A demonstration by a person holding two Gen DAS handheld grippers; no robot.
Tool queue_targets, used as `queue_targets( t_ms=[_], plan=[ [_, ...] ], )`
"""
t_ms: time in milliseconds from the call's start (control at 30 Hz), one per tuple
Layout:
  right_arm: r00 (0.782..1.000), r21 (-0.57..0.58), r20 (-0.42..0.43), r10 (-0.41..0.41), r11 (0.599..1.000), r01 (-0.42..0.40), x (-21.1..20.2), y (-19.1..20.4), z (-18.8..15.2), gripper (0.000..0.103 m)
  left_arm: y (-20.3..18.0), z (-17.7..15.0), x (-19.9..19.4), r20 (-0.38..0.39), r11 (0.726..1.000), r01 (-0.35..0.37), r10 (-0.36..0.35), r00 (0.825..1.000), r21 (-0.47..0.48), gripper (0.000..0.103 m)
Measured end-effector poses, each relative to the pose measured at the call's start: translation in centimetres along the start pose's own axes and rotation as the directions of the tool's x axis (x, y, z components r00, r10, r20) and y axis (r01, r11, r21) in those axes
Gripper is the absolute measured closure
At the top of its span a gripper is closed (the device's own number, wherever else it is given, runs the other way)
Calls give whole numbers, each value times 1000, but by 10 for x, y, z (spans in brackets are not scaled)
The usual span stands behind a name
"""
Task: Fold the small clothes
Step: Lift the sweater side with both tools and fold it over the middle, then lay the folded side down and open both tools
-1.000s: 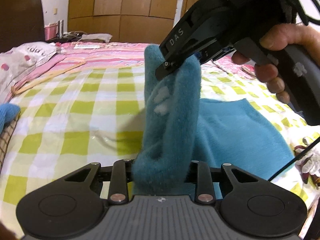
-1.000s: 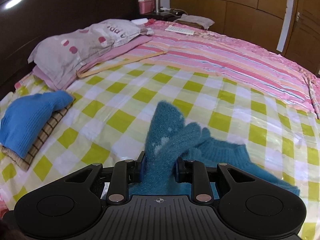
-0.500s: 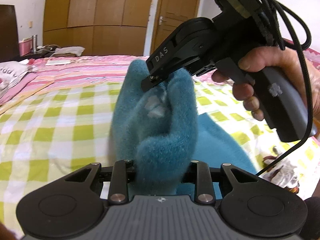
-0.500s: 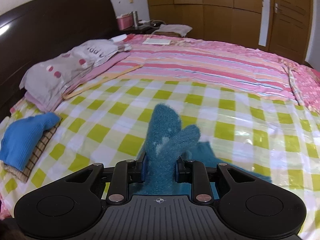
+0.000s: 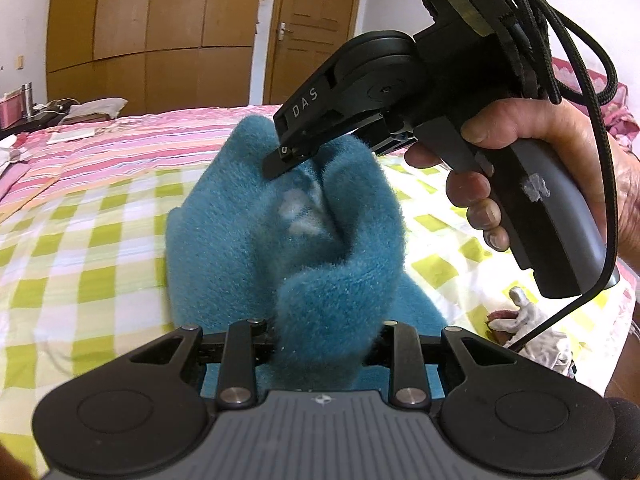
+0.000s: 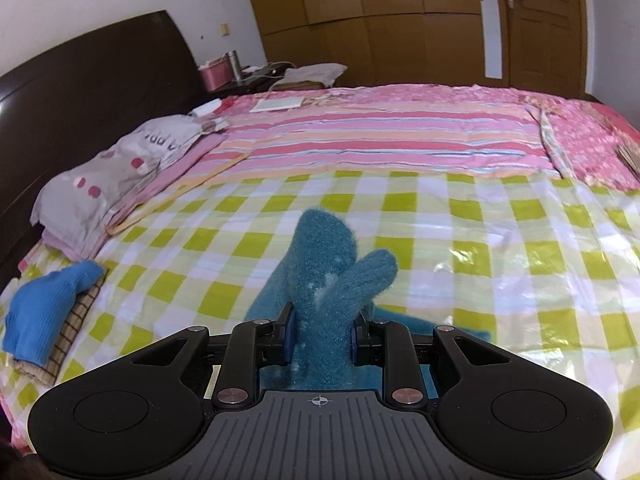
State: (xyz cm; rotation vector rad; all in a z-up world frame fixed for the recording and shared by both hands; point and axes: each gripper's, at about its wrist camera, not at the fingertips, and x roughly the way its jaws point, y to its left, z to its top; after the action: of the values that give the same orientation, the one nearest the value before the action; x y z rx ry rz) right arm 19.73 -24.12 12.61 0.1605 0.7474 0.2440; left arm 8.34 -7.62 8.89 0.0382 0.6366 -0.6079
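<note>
A fuzzy teal garment (image 5: 288, 240) with a small white patch is lifted off the green-checked sheet (image 5: 80, 248). My left gripper (image 5: 324, 344) is shut on one bunched edge of it, close to the lens. In the left wrist view my right gripper (image 5: 280, 160) bites the fabric's upper edge, with a hand (image 5: 520, 148) around its handle. In the right wrist view the same teal garment (image 6: 324, 280) stands up between the blue pads of my right gripper (image 6: 322, 340), which is shut on it. The rest of the cloth trails down onto the sheet.
A folded blue knit (image 6: 44, 312) lies on a checked brown cloth at the bed's left edge. Grey pillows (image 6: 116, 172) lean by the dark headboard (image 6: 88, 76). A pink striped cover (image 6: 380, 136) fills the far half. A grey-white item (image 5: 532, 328) lies at the right edge.
Both grippers have swung sideways across the bed with the teal garment held between them, and the view has turned from the pillows towards the door. The grips have not changed.
</note>
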Motion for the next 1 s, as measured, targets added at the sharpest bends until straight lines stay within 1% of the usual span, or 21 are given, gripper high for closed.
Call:
queue_targets(
  t_ms=[200,400,767,833,1000],
  plan=[
    [1000,49,10,0,999,0,-5,-30,-8,79,-19,4,15,-22,1000,15,-15,1000,25,68],
    [1000,97,4,6,995,-6,-1,-62,-18,79,-40,2,33,-45,998,8,-6,999,65,68],
    [1000,228,-3,29,973,-27,12,-123,-51,79,-73,-6,67,-105,993,16,-4,994,114,68],
    [999,248,-6,35,968,-32,16,-133,-58,79,-80,-8,72,-115,992,13,2,993,127,68],
    [998,300,-9,69,952,-63,24,-155,-74,79,-95,-18,83,-124,984,-22,44,991,174,68]
  ],
)
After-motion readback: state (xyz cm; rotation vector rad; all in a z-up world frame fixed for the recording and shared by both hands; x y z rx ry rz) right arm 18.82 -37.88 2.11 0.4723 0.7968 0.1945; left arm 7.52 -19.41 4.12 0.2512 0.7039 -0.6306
